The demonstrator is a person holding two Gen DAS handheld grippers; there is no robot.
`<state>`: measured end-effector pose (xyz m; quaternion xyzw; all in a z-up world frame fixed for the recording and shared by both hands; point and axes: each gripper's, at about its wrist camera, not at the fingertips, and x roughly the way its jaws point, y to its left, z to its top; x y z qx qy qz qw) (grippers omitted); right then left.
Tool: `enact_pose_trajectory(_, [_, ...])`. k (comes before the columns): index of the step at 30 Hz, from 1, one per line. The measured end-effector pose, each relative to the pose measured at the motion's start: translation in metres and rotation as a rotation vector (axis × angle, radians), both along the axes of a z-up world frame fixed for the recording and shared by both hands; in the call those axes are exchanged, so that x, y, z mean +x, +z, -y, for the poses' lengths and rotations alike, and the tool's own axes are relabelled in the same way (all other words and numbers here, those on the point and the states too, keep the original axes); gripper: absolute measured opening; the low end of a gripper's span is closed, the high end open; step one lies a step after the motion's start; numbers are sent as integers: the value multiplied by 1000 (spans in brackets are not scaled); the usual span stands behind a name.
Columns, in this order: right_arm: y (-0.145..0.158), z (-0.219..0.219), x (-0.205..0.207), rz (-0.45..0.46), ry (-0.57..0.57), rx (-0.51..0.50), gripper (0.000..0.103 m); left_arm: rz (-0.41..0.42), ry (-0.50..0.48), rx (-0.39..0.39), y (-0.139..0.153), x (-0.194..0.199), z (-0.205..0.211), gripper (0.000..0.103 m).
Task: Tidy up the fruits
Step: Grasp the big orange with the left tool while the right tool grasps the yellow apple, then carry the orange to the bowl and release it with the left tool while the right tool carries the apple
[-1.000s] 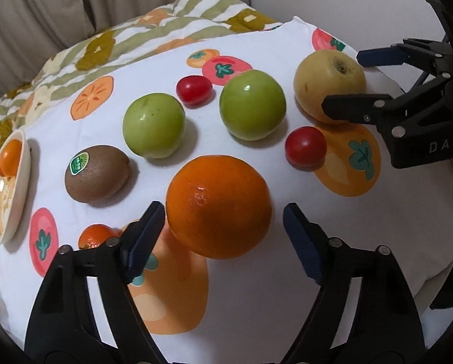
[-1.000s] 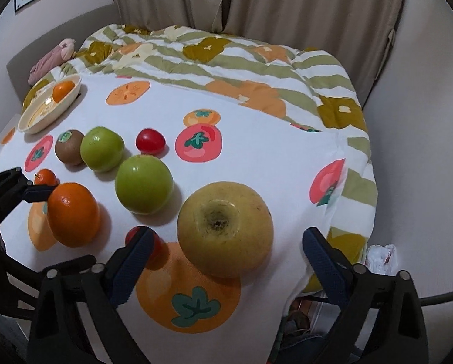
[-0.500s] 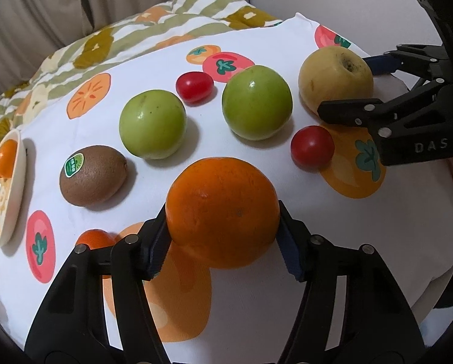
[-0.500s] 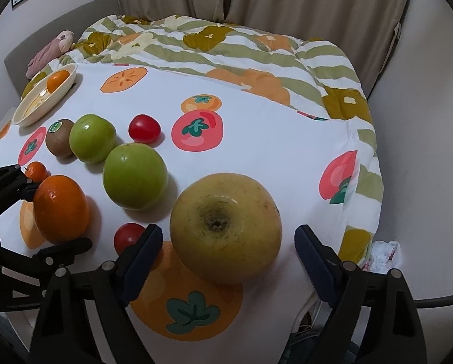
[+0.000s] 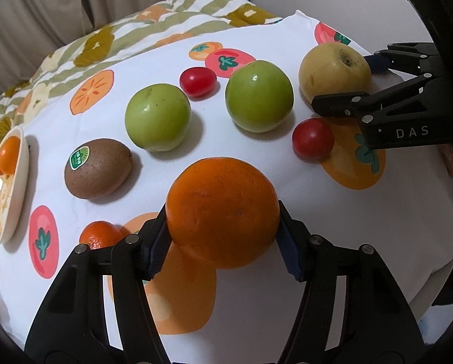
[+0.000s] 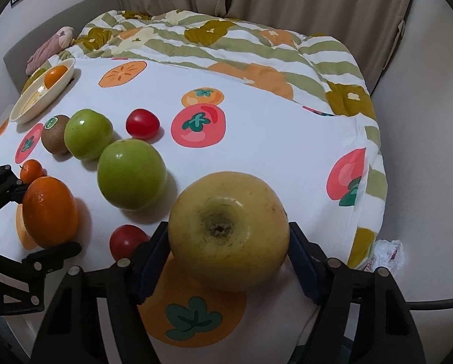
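Observation:
A big orange (image 5: 220, 188) rests on the fruit-print cloth (image 5: 363, 227), and my left gripper (image 5: 222, 207) is shut on it, a pad on each side. My right gripper (image 6: 228, 227) is closing on a yellow pear (image 6: 226, 206), both pads against its sides. Across the cloth lie two green apples (image 5: 158, 116) (image 5: 258, 95), two cherry tomatoes (image 5: 198, 81) (image 5: 312, 140), a kiwi (image 5: 97, 168) with a sticker and a small mandarin (image 5: 100, 235). A cream bowl (image 5: 21, 182) at the left holds another mandarin.
A striped quilt (image 6: 256, 48) is bunched at the far side. The cloth drops off at the right edge, close to the pear, with crumpled paper (image 6: 387, 251) on the floor below. A pink item (image 6: 50, 48) lies beyond the bowl.
The left jaws closed from wide apart onto the orange. The right jaws narrowed around the pear until the pads met its sides. No fruit shifted.

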<state>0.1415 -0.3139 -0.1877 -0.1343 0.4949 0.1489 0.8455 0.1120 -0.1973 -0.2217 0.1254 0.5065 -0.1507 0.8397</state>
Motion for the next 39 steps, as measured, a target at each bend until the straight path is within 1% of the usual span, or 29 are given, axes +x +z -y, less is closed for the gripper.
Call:
enact_pose_trajectory(5, [0,-1,-1,6,-1,-10,70,2,3,-4,3,-1,-3,66])
enact_pose_trajectory(11, [4,-1,-3,23,-21,-15,70,15,17,-29,11,-1,-5,66])
enact_pose_trajectory(14, [12,2,-6,40,-38,-1,70,26,17,-33,18,-1,-6,66])
enact_pose_trajectory(17, [23,4,-8,49,-53,18,70,40,33,-54,28,1,-9,66])
enact_pose_trajectory(20, [36,2,-11,63,-65,32,70,62,42,-67,41,0,-13,66])
enact_pose_trajectory(25, [64,-8,-17,98,-72,73,70,111,62,-64,66,0,-27,66])
enact_pose_trajectory(29, [90,-26,-22,125,-55,99,70,151,87,-82,89,1,-44,66])
enact_pose_trajectory(32, [108,-45,-26,148,-34,113,70,180,110,-94,106,1,-65,66])
enact_pose_trajectory(35, [124,-68,-29,166,-12,125,70,198,134,-102,117,3,-88,66])
enact_pose_trajectory(39, [137,-104,-31,177,12,137,70,221,163,-106,131,6,-131,66])
